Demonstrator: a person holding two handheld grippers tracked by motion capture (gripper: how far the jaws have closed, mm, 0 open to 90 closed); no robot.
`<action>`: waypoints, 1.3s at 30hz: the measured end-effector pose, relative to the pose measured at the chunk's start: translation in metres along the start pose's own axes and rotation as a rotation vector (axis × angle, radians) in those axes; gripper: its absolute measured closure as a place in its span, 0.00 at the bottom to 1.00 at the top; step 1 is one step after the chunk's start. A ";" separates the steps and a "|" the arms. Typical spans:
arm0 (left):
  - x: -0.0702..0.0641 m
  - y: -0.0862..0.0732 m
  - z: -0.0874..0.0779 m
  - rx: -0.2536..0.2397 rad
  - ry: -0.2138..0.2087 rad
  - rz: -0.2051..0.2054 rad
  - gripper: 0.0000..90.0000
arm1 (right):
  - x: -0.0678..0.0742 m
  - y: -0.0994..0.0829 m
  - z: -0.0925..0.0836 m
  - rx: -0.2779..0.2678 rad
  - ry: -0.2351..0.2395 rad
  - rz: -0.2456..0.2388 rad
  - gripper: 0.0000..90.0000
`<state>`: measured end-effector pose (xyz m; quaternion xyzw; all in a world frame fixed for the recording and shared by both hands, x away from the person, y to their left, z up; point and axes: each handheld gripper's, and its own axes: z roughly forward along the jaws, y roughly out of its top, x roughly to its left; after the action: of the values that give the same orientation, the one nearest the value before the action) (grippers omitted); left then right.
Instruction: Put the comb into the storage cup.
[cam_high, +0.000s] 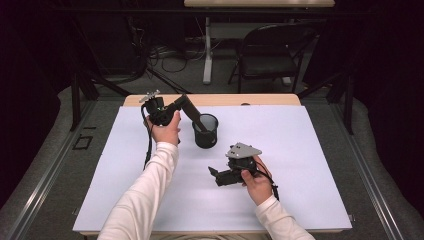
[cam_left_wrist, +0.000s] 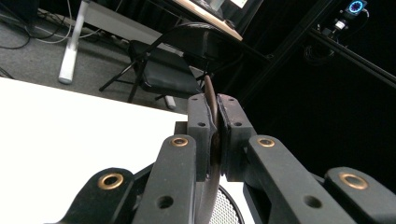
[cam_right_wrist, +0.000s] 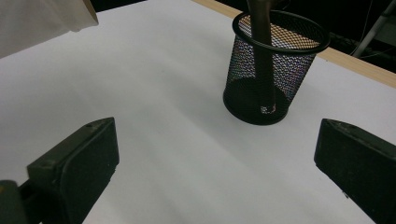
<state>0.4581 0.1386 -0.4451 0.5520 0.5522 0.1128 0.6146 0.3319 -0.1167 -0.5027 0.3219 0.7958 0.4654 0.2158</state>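
Observation:
A black mesh cup stands on the white sheet near the table's middle. A dark brown rod leans in it, lower end on the cup's floor. My left gripper is to the cup's upper left, shut on the rod's upper part; in the left gripper view the pads squeeze the thin rod, with the cup's rim just below. My right gripper rests lower right of the cup, open and holding nothing. The right gripper view has the cup and rod ahead of its spread fingers.
The white sheet covers most of the wooden table, whose far edge runs just behind the cup. A black folding chair and a white table leg stand on the floor beyond. A white sleeve lies at the left.

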 end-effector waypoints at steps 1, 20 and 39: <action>0.000 0.000 0.000 0.000 0.000 -0.003 0.94 | 0.000 0.000 0.000 0.000 0.000 0.000 0.00; 0.003 -0.001 0.001 -0.002 0.003 -0.014 0.94 | 0.000 0.000 0.000 0.000 0.001 -0.004 0.00; 0.008 -0.001 0.000 0.004 0.020 -0.025 0.94 | 0.001 0.000 0.000 0.002 0.001 -0.008 0.00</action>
<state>0.4611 0.1447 -0.4503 0.5450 0.5653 0.1096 0.6095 0.3315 -0.1160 -0.5030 0.3188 0.7975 0.4640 0.2169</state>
